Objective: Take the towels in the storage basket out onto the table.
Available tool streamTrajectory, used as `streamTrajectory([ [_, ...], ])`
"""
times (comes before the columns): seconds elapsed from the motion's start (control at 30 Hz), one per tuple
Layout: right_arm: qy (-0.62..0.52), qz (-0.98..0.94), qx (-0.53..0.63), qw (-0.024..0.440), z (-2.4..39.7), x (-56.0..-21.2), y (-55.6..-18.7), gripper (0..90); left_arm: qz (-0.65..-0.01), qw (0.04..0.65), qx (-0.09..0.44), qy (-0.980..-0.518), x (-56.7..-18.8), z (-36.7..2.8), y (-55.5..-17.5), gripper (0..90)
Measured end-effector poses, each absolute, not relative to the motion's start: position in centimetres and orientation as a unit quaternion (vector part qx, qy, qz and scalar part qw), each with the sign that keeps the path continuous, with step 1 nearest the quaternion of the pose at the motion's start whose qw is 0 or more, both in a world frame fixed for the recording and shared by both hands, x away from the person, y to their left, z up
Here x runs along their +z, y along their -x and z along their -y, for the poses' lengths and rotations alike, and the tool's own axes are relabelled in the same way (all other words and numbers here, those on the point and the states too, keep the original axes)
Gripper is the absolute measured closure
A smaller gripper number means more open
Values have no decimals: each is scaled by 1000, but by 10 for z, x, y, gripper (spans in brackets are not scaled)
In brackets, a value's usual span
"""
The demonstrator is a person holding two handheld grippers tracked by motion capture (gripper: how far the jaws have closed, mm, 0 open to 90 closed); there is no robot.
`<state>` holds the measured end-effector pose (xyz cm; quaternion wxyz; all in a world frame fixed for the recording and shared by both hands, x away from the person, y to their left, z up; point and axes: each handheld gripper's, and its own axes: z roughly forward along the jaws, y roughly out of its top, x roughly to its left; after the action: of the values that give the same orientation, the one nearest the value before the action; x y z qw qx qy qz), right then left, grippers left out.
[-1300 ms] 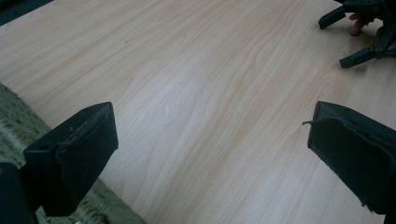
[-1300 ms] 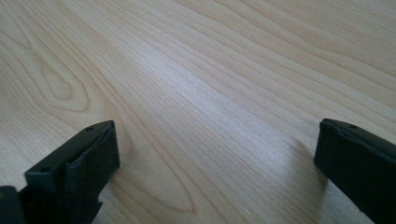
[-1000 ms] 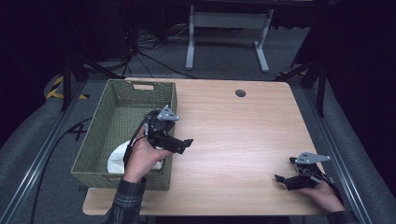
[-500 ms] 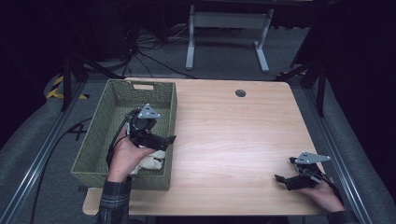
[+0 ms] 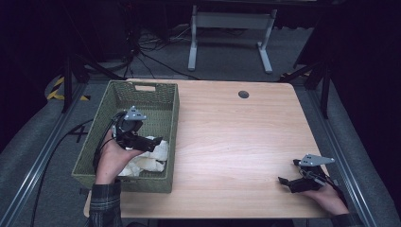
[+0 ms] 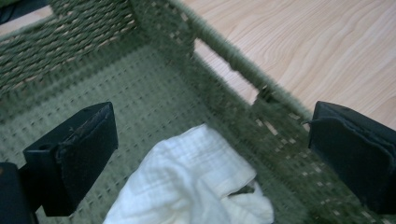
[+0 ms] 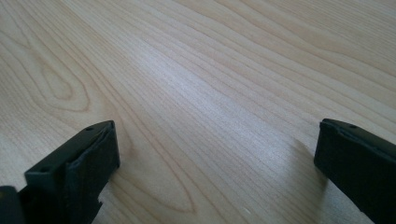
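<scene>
A green woven basket [image 5: 168,101] stands on the left part of the wooden table [image 5: 236,137]. Inside it, at the near end, lies a crumpled white cloth [image 5: 150,158]. My left gripper [image 5: 152,144] hovers over the basket just above the cloth, jaws wide open and empty. In the left gripper view the cloth [image 6: 187,184] lies below and between the jaws of the left gripper [image 6: 210,158], beside the basket wall [image 6: 233,84]. My right gripper [image 5: 283,182] rests low at the table's near right corner, open; in the right gripper view the right gripper [image 7: 215,163] faces bare wood.
A small dark round grommet [image 5: 243,94] sits near the table's far edge. A white desk frame [image 5: 227,28] and cables lie on the floor beyond the table. Metal rails run along both sides.
My left gripper has moved left and toward the near end of the basket, from above its right wall to over the white cloth. The right gripper has stayed put.
</scene>
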<state>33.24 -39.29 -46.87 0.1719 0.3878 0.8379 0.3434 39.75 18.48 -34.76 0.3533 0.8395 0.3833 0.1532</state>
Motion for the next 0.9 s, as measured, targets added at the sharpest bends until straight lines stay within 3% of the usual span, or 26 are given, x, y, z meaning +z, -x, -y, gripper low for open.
streamTrajectory([
  [0.9,-387,-838,343,173,393,-469,-333,3,-446,240,103,-856,-409,-208,-426,23],
])
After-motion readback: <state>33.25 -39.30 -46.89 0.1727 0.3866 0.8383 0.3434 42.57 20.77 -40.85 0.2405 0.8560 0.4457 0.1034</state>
